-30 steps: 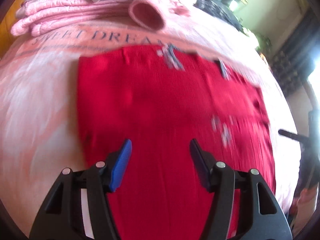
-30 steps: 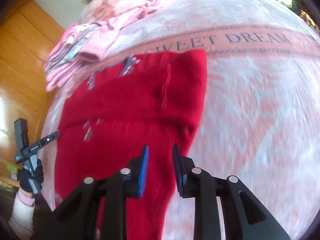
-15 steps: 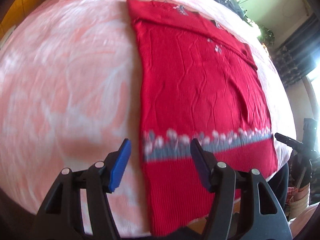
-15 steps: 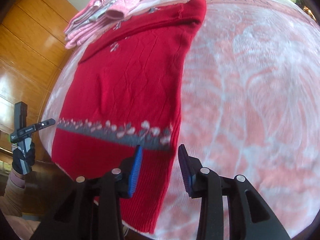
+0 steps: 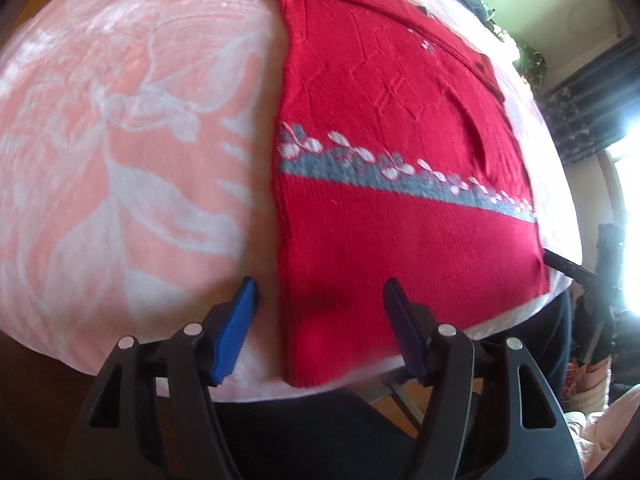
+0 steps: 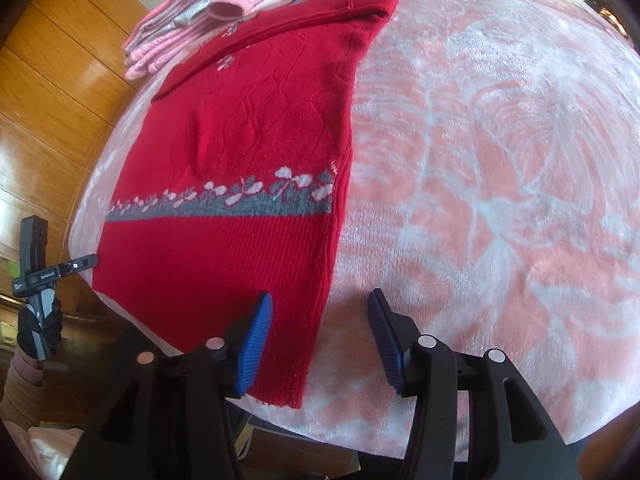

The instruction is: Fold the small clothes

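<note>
Both my left gripper [image 5: 318, 312] and right gripper [image 6: 320, 328] hold their jaws wide open with nothing in them, above the flat red sweater [image 5: 384, 128] on the pink blanket [image 6: 500, 152].

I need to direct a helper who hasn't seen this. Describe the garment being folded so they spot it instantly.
Look at the pink floral blanket that covers the surface. On it lies a red knit sweater, spread flat. Unlike the pale pink clothes stacked at its far end, it is red, with a grey band of white flowers.
</note>
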